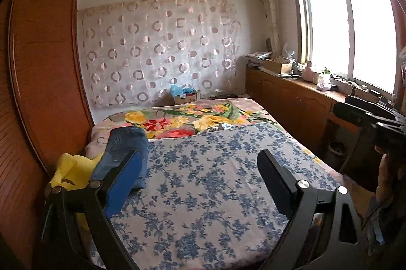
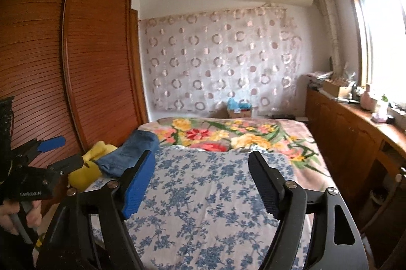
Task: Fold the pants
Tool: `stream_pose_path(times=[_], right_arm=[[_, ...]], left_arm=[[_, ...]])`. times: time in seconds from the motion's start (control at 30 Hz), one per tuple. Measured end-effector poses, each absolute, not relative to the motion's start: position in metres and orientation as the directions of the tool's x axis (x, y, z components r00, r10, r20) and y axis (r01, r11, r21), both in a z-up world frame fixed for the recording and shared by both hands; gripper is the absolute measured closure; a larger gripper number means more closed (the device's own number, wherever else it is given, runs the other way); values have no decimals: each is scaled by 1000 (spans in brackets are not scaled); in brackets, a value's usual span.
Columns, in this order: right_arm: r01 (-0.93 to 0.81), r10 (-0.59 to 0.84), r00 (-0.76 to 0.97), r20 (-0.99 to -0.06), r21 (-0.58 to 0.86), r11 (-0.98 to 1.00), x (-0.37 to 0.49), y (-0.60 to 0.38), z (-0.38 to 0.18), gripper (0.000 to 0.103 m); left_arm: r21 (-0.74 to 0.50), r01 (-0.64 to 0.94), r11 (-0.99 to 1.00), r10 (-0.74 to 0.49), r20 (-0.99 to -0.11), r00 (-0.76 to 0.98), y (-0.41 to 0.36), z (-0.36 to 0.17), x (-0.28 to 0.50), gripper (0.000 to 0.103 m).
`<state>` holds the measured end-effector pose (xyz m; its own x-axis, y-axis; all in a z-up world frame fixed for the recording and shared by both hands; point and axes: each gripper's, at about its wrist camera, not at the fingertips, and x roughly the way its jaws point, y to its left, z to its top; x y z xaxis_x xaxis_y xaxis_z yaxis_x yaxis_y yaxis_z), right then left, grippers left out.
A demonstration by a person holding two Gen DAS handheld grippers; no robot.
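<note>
Folded blue pants (image 1: pixel 127 155) lie at the bed's (image 1: pixel 203 193) left edge beside a yellow cloth (image 1: pixel 68 168). Left gripper (image 1: pixel 200 178) and right gripper (image 2: pixel 203 181): jaws wide, empty, above the bedspread. Judged: fold done or next garment; next move needs a fresh reach.

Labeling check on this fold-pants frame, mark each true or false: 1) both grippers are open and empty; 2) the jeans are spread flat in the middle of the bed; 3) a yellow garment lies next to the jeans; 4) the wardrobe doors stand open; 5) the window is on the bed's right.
1) True: the left gripper and right gripper both gape with nothing between the pads.
2) False: the jeans sit folded at the bed's left edge, by the wardrobe.
3) True: the yellow garment touches the jeans.
4) False: its slatted doors are closed.
5) True: the window is on the right.
</note>
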<state>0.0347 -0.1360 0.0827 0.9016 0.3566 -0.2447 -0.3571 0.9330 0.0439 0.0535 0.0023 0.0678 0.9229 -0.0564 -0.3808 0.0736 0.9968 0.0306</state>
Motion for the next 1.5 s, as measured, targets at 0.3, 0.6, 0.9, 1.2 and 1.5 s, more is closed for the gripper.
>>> stream_pose_path(times=[0.3, 0.6, 0.9, 1.2, 1.5], right_arm=[[-332, 329, 908, -257, 36, 943, 20, -120, 67, 23], [-335, 331, 910, -251, 29, 942, 13, -120, 65, 23], [-335, 334, 908, -253, 38, 941, 14, -127, 64, 23], [-333, 332, 910, -249, 40, 942, 10, -131, 62, 23], [-333, 331, 911, -247, 38, 942, 7, -130, 61, 23]], left_arm=[[12, 37, 999, -30, -376, 926, -9, 61, 34, 11], [8, 16, 1000, -12, -382, 924, -7, 58, 31, 11], [7, 15, 1000, -12, -384, 923, -7, 58, 31, 11], [6, 15, 1000, -11, -383, 924, -7, 58, 31, 11], [7, 15, 1000, -11, -383, 924, -7, 59, 31, 11]])
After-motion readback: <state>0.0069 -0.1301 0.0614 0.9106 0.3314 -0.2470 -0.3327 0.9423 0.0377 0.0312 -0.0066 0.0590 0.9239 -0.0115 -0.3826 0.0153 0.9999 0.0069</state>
